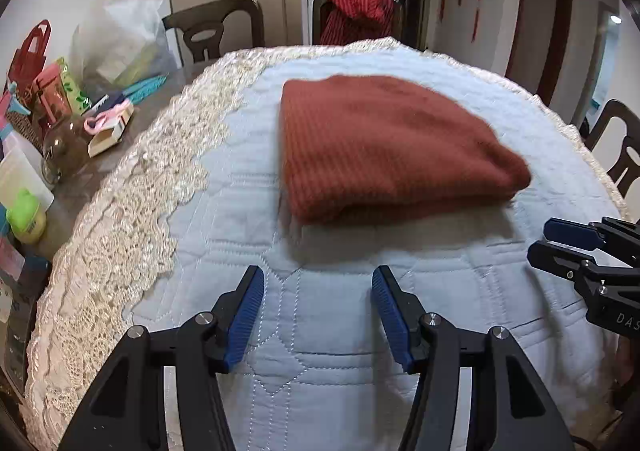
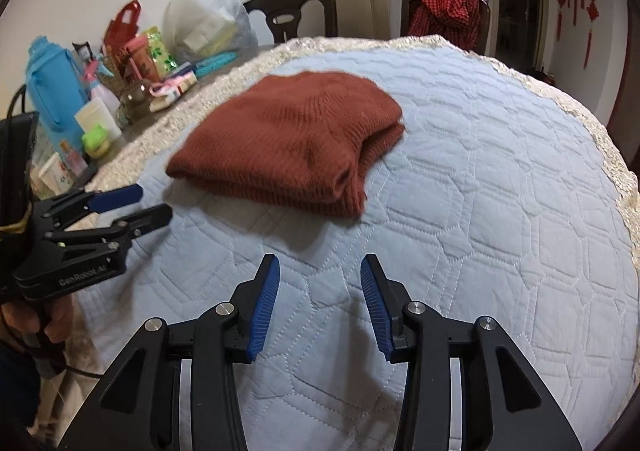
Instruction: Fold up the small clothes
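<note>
A rust-red knitted garment lies folded into a thick packet on the pale blue quilted cover; it also shows in the right wrist view. My left gripper hovers over the bare quilt just in front of the garment, jaws apart, nothing between them. It shows from the side in the right wrist view, held by a hand. My right gripper is likewise open and empty, short of the garment's near edge. In the left wrist view the right gripper enters from the right edge.
A lace-edged cloth borders the quilt on the left. Beyond it stand bottles, a blue jug, boxes and a white plastic bag. Dark wooden chairs ring the table; one carries a red checked cloth.
</note>
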Tool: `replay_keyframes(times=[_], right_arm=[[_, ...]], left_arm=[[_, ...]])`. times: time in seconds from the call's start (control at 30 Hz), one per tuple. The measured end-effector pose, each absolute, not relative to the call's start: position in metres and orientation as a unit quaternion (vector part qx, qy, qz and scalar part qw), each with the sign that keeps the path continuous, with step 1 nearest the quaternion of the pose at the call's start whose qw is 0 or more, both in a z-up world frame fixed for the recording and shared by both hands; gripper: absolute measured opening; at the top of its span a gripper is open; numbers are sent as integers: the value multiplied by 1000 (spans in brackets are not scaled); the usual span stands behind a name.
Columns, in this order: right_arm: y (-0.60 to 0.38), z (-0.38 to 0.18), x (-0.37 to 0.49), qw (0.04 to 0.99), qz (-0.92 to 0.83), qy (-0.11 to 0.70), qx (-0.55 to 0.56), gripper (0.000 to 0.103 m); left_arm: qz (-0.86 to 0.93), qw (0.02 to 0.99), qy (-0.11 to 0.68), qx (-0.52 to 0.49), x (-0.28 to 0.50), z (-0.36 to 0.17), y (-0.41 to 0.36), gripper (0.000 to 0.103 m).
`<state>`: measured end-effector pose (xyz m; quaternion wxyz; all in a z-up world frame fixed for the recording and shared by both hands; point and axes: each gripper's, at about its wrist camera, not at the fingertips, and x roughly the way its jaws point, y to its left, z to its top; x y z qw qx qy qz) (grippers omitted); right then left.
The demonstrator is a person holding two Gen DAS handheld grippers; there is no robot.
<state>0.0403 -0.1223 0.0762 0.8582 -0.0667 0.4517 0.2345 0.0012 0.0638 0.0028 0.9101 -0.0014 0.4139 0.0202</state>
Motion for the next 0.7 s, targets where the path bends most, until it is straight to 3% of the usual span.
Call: replay_keyframes(times=[0.23,0.7], right_arm=[[-118,70,38,859,224,451,-87,47],[-115,68,37,861,219,449,-99,50]], left_arm=[[23,913,406,6,1,-1,63,69],[31,913,406,9,1,-2,63,73]])
